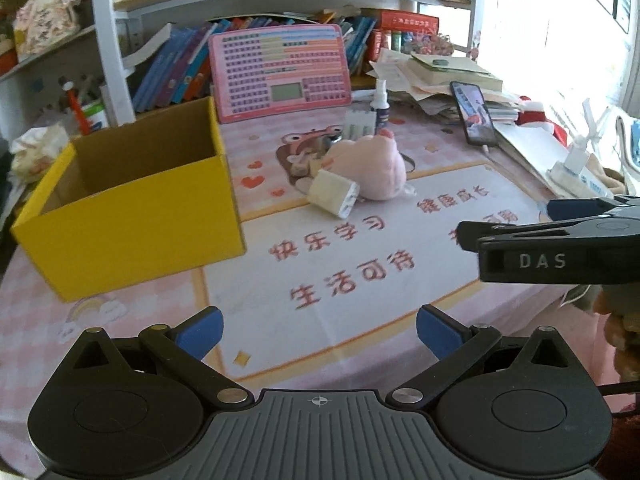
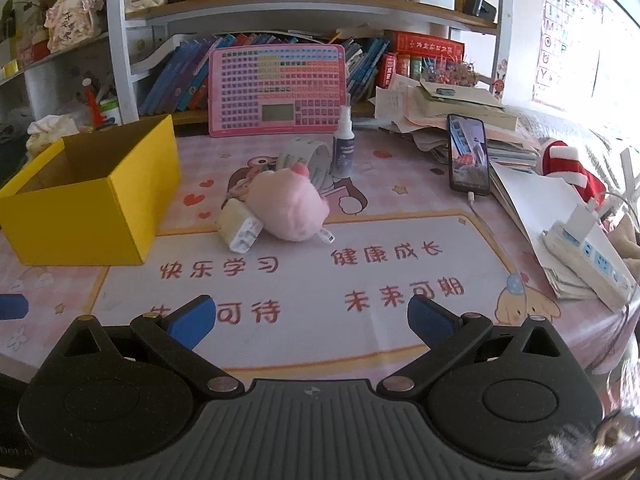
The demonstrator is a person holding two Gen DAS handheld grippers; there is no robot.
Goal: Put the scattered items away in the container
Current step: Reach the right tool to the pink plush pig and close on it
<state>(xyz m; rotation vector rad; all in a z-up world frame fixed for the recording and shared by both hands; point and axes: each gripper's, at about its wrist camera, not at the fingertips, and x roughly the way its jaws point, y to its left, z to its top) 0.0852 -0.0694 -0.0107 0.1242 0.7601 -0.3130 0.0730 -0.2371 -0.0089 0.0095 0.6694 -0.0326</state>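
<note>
The left gripper [image 1: 320,330] hangs low over the near edge of the mat [image 1: 360,300], its blue pads spread wide with nothing between them; the right gripper [image 2: 312,318] sits likewise over the mat's red lettering, fingers wide apart and empty; in the left view the right gripper shows from the side at the right edge, marked DAS. The yellow box [image 1: 136,220] stands open at the left of the table, its brown inside showing nothing from these angles. Well right of the box, near the middle of the mat, lies a pink plush [image 2: 288,210]; a small cream packet [image 2: 240,228] lies tilted against the plush's near-left side, touching it; behind the plush lies a pale green pack [image 2: 308,156], and just beside that a white spray bottle [image 2: 343,148] stands upright. In the left view some small thing shows behind the plush on the printed cartoon, too blurred to name. A pink keyboard toy [image 2: 276,88] leans upright at the back against a row of books [image 2: 176,76] under the shelf [image 2: 280,4]. To the right a phone [image 2: 469,156] is propped against a heap of papers [image 2: 448,108], its screen lit and a cable at its lower end; farther right a power strip [image 2: 588,252] rests on paper near the table edge, with a red and white cloth [image 2: 568,164] behind it.
</note>
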